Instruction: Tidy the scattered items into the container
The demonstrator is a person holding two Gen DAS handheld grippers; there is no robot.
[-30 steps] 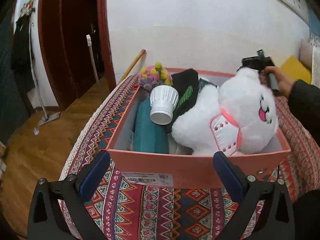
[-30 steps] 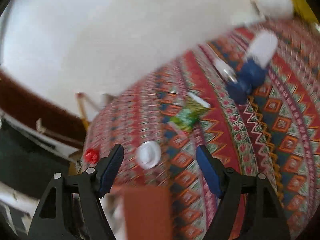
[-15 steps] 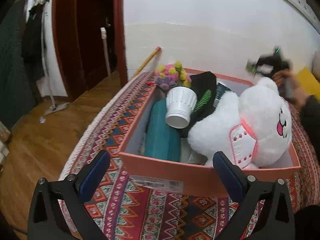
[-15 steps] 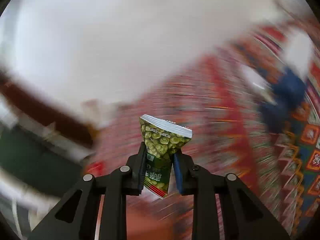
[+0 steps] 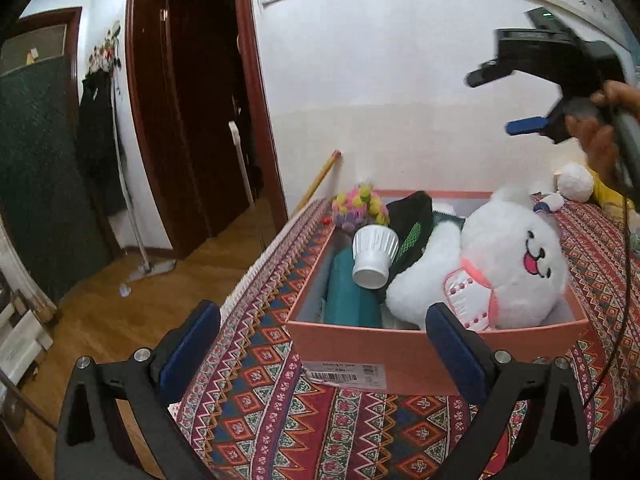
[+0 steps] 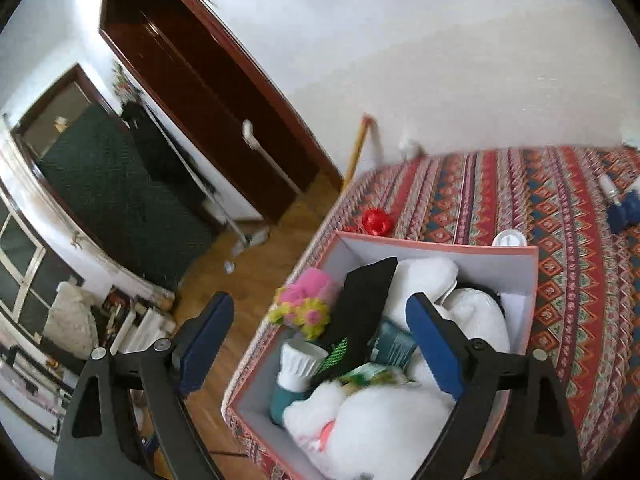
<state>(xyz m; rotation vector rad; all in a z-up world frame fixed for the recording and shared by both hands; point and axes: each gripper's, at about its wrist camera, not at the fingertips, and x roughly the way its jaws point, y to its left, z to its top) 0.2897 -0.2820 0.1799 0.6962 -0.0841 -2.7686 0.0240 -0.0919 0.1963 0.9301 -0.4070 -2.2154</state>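
Left wrist view first: we hold our left gripper (image 5: 320,344) low over the red patterned woven cloth (image 5: 280,432), its blue-padded jaws spread wide with nothing between them. Just beyond it, at twelve o'clock, sits the salmon-pink cardboard box (image 5: 380,350) with a white barcode label (image 5: 340,372) on its near wall. Inside lie a white plush bear with a pink collar (image 5: 500,272), a white ribbed plastic pot tipped on its side (image 5: 374,254), a teal cylindrical roll (image 5: 352,300) under the pot, a black pouch with green mesh (image 5: 412,220), and a bunch of pink and yellow pompom flowers (image 5: 360,206) at the far left corner. At two o'clock our right gripper (image 5: 516,100) hangs high above the box (somewhat blurred), its jaws apart.

Right wrist view: our right gripper (image 6: 320,344) looks down into the box (image 6: 420,246), jaws wide and empty. A green snack packet (image 6: 368,374) lies inside, between the black pouch (image 6: 360,300) and the bear (image 6: 380,420), touching the bear's fur; it is blurred, so we cannot read its print. Outside the box, on the cloth (image 6: 560,300), a small red plastic ball (image 6: 375,221) rests at twelve o'clock just beyond the far wall, a white round cap (image 6: 509,238) touches the far rim, and a dark blue object with a white cylinder (image 6: 620,208) lies at two o'clock, well apart.
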